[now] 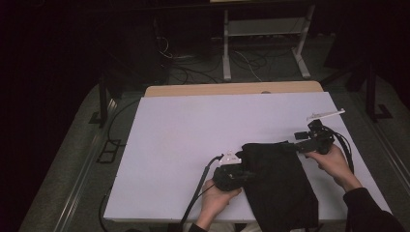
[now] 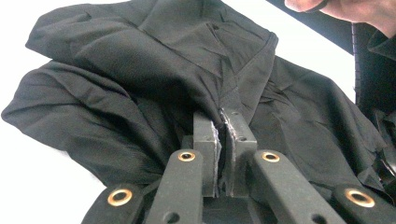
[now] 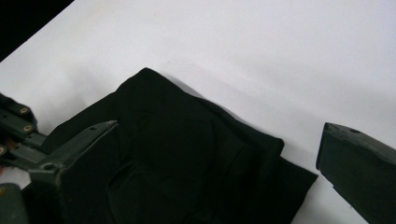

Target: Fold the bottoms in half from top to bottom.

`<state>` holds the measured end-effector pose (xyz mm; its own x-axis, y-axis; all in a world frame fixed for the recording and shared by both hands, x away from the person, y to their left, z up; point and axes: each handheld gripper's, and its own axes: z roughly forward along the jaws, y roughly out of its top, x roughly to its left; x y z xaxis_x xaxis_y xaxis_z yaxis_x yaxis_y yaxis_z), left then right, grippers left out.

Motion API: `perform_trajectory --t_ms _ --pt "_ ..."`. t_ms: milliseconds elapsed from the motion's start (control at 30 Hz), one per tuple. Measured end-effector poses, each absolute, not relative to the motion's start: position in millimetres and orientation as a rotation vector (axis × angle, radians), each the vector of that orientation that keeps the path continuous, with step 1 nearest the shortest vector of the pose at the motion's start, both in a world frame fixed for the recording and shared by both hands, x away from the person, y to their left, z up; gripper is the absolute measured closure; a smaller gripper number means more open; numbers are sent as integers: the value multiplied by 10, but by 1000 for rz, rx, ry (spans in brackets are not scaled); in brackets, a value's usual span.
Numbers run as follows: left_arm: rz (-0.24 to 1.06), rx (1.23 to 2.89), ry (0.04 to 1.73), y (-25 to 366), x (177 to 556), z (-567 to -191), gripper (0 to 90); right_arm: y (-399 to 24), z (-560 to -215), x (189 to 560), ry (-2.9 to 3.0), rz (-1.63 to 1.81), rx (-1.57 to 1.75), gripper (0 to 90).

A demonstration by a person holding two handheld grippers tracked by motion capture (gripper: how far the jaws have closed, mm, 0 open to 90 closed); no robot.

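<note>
Your cloth (image 1: 280, 186) runs off the bottom edge in the high view; its near end is out of sight. Left claw (image 2: 225, 122): the pinched fold hides between the pads, layers impossible to count. Right claw (image 3: 219, 154): both jaws cut by the frame's edges, tips partly out of view. Cloth's lower part cropped there too. Bench (image 1: 193, 125) near edge partly covered by your forearms. Black-on-black folds blur together.

High view overhead, forward-down; claw views close; all share black cloth (image 1: 280, 183).

left tool (image 1: 241, 170) clamped | right tool (image 1: 296, 143) jaws spread wide
</note>
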<state>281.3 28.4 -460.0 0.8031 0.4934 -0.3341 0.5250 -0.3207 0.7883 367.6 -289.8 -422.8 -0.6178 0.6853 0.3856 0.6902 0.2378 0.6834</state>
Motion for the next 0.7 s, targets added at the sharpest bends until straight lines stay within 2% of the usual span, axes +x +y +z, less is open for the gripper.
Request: perform_trajectory --t_ms 700 --pt "-44 1972 762 274 2823 -4619 840 -2880 -4506 3901 -2444 -1249 -1352 167"
